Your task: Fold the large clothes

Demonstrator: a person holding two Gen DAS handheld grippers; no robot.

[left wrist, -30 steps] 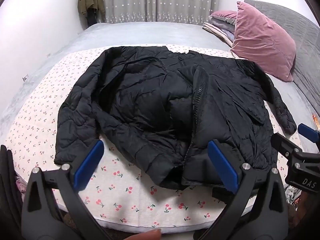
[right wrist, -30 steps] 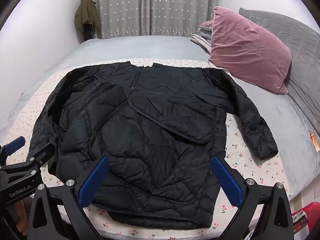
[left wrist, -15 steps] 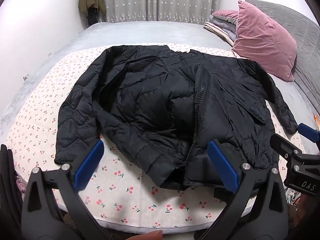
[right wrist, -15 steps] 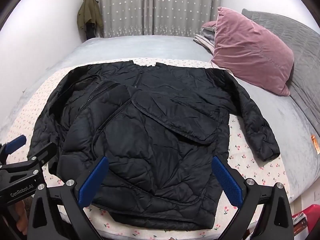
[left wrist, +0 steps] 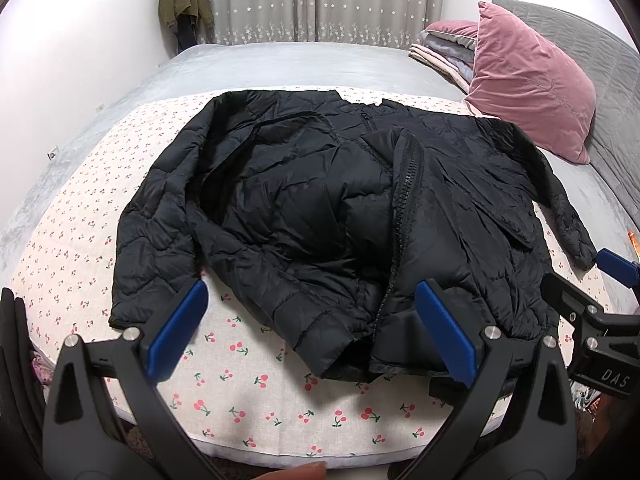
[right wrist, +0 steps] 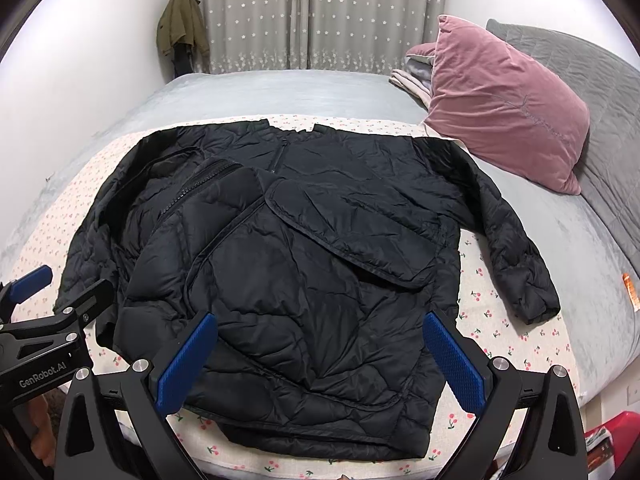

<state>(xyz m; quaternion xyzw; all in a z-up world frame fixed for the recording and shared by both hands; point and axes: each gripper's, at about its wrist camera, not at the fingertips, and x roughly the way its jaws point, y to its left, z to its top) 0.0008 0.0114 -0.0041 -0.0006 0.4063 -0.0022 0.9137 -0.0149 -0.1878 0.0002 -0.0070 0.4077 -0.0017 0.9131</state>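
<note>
A black quilted puffer jacket (left wrist: pixel 328 216) (right wrist: pixel 304 264) lies spread on a cherry-print sheet (left wrist: pixel 256 380) (right wrist: pixel 496 328), hem toward me, collar toward the far side. Its front panel is rumpled, with the zipper (left wrist: pixel 408 184) showing. The right sleeve (right wrist: pixel 516 248) stretches out to the right. My left gripper (left wrist: pixel 312 336) hangs open above the hem near the bed's front edge, holding nothing. My right gripper (right wrist: pixel 320 364) is open too, over the right half of the hem. Each gripper shows at the edge of the other's view.
A pink velvet pillow (right wrist: pixel 508 104) leans on a grey headboard (right wrist: pixel 592 76) at the right, with folded blankets (left wrist: pixel 444 52) behind it. A grey bedspread (right wrist: pixel 280 92) covers the far bed. An olive coat (right wrist: pixel 180 28) hangs by the curtains. A fingertip (left wrist: pixel 296 472) shows at the bottom.
Both grippers have drawn back and risen slightly, so the jacket sits a little lower and farther in both views. The jacket itself has not moved.
</note>
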